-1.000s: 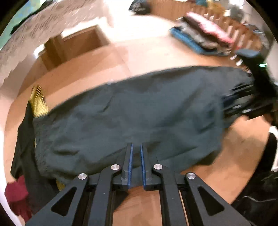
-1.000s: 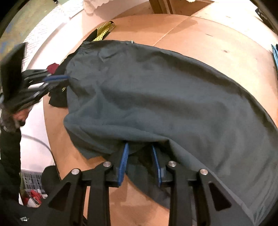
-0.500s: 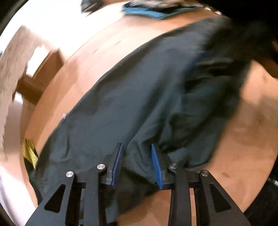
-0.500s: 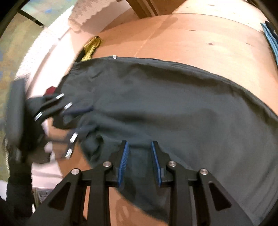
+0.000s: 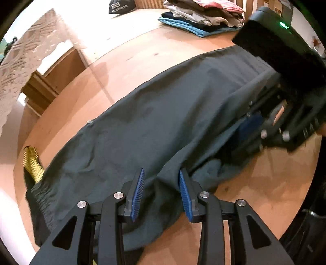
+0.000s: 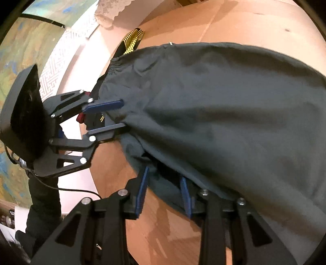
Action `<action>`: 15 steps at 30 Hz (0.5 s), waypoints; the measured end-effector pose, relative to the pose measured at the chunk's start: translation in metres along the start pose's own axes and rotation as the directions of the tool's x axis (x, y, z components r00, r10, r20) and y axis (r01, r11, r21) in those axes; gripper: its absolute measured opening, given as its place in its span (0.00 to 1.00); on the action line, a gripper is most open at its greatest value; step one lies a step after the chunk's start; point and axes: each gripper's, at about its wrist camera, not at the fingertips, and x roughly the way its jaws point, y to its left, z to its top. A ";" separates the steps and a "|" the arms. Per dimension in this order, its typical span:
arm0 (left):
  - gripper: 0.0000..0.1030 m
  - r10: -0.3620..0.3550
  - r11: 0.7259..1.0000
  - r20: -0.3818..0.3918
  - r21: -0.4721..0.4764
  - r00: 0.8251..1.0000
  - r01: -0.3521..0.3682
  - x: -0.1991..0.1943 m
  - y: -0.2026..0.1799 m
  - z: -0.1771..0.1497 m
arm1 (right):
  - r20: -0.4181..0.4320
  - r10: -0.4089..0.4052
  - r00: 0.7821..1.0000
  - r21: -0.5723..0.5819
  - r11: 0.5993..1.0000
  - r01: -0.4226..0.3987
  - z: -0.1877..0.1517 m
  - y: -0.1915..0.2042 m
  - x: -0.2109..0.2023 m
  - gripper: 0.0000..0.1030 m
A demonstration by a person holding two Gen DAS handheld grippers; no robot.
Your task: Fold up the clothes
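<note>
We record the left gripper [image 5: 161, 191] nearest the lens in its own view, its blue-padded fingers [image 5: 137, 191] spread apart with a ridge of the dark grey-green cloth garment [image 5: 163, 122] rising between them; a second ago those fingers were nearly together at the hem, and half a second ago already parted. The right gripper [image 6: 164, 193] likewise stands with its blue pads apart over the garment's near edge, much as in the two earlier frames; whether cloth touches either pad we cannot tell. The garment lies spread lengthwise on the light brown wooden table [image 5: 126, 53], its gathered waistband towards the table's left end. The motion blur of half a second ago has gone from the left view. Beside the waistband we note a yellow-and-black ribbed fabric item [image 5: 32, 165], partly under the garment. In the left view the right gripper [image 5: 252, 130] sits over the garment's far end. Beyond, a stack of folded clothes [image 5: 201, 18] rests at the table's far edge.
</note>
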 end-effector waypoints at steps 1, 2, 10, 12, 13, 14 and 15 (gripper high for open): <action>0.33 0.016 1.000 0.000 -0.006 1.000 -0.016 -0.003 0.005 -0.005 | -0.003 -0.005 1.000 -0.007 1.000 0.005 0.002 0.004 0.001 0.35; 0.33 0.031 0.999 0.000 -0.012 1.000 -0.031 -0.006 0.011 -0.011 | -0.006 -0.009 1.000 -0.016 1.000 0.009 0.004 0.008 0.002 0.35; 0.31 0.061 0.993 -0.011 -0.103 0.998 -0.062 -0.007 0.041 -0.048 | -0.021 -0.001 1.000 0.024 1.000 0.002 0.014 0.016 0.014 0.39; 0.33 0.063 0.993 -0.013 -0.100 0.998 -0.064 -0.004 0.043 -0.050 | -0.005 -0.005 1.000 0.038 0.999 0.005 0.015 0.015 0.017 0.39; 0.33 0.063 0.993 -0.014 -0.099 0.998 -0.064 -0.003 0.044 -0.051 | 0.004 -0.012 1.000 0.027 1.000 0.012 0.015 0.016 0.019 0.39; 0.33 0.065 0.993 -0.016 -0.102 0.998 -0.066 -0.002 0.046 -0.053 | 0.009 -0.015 1.000 0.017 1.000 0.015 0.012 0.017 0.018 0.30; 0.33 0.067 0.991 -0.019 -0.114 0.998 -0.069 0.000 0.052 -0.056 | 0.014 -0.018 1.000 0.007 1.000 0.018 0.009 0.019 0.017 0.10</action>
